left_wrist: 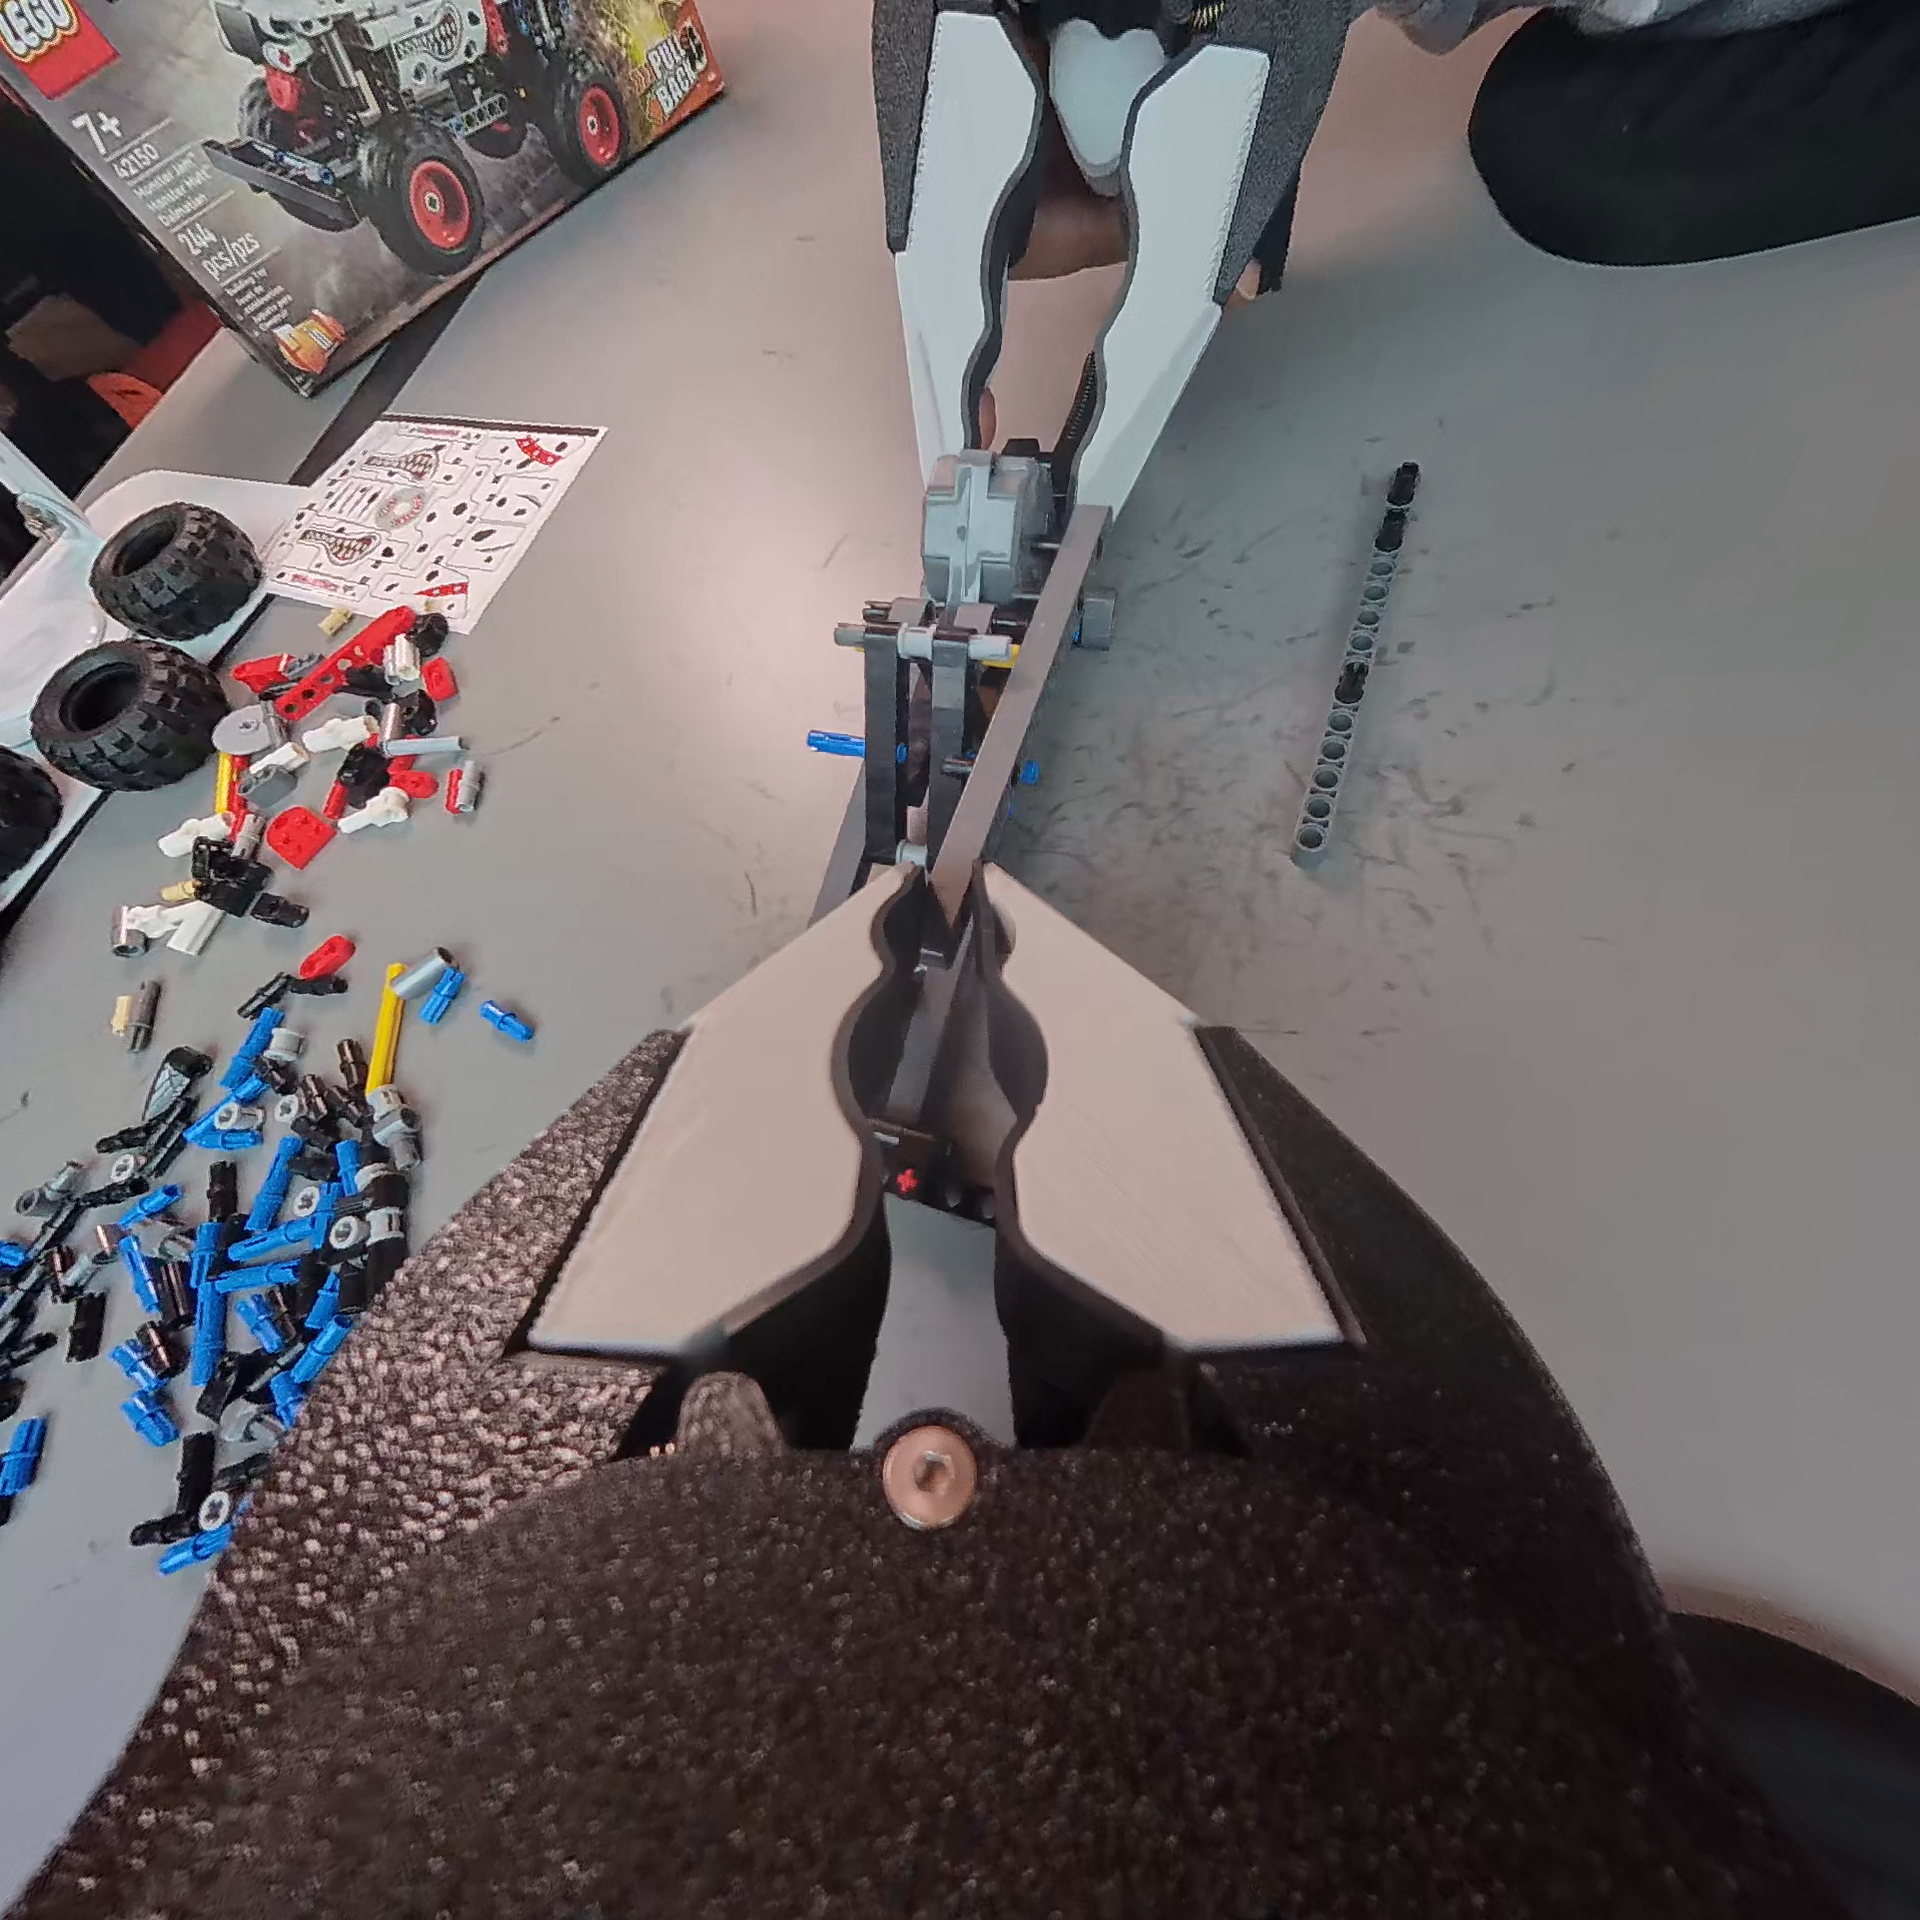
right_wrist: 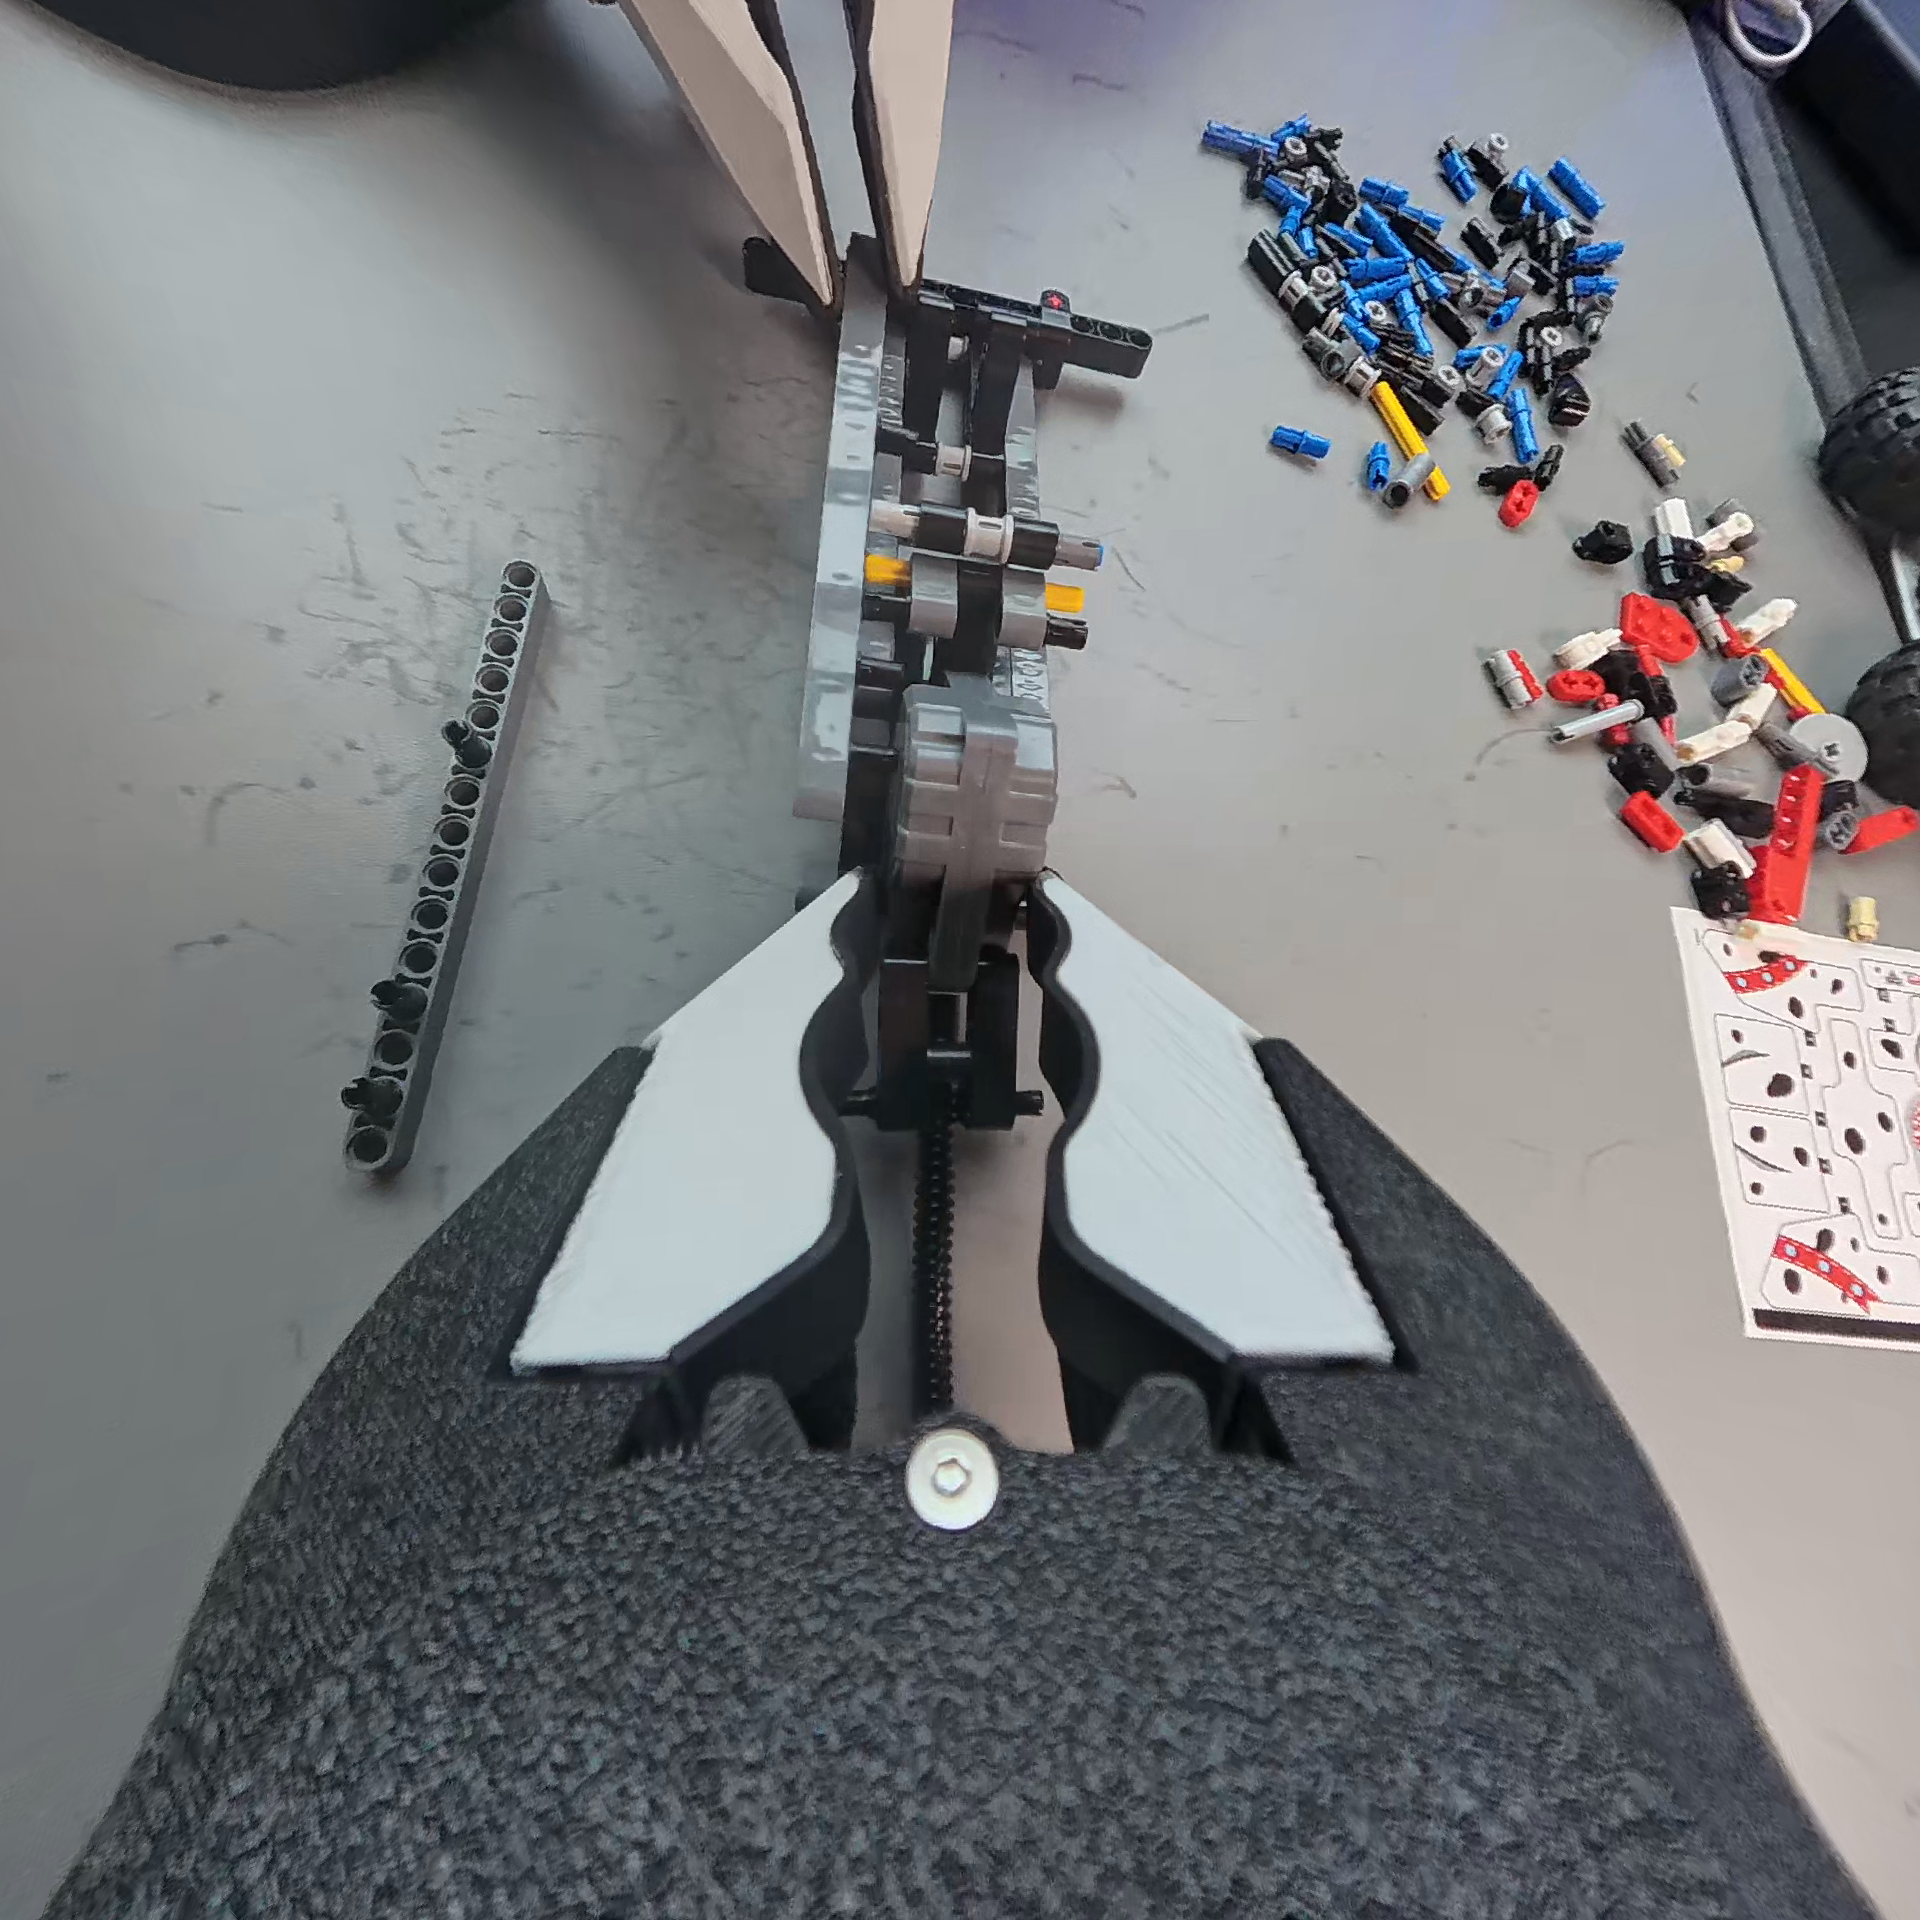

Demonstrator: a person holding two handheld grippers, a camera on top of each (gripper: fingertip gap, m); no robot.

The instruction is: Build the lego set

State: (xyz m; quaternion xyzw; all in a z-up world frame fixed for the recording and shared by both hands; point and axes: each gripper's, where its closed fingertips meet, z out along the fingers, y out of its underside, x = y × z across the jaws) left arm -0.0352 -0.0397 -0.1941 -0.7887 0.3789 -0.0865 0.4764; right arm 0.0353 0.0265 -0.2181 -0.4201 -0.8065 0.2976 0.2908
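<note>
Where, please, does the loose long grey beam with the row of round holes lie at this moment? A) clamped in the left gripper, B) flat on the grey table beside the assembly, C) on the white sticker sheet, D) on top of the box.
B: the long grey beam with round holes lies flat on the grey table, apart from the grey and black lego assembly and untouched by either gripper.

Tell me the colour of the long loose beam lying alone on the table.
Grey, with a few black pins in it; the long beam shows best in the right wrist view.

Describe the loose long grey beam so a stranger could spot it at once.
Start at the chassis held between both grippers mid-table. The beam lies alone on the bare table on the side away from the parts piles. It is long, grey, full of holes, with black pins.
</note>
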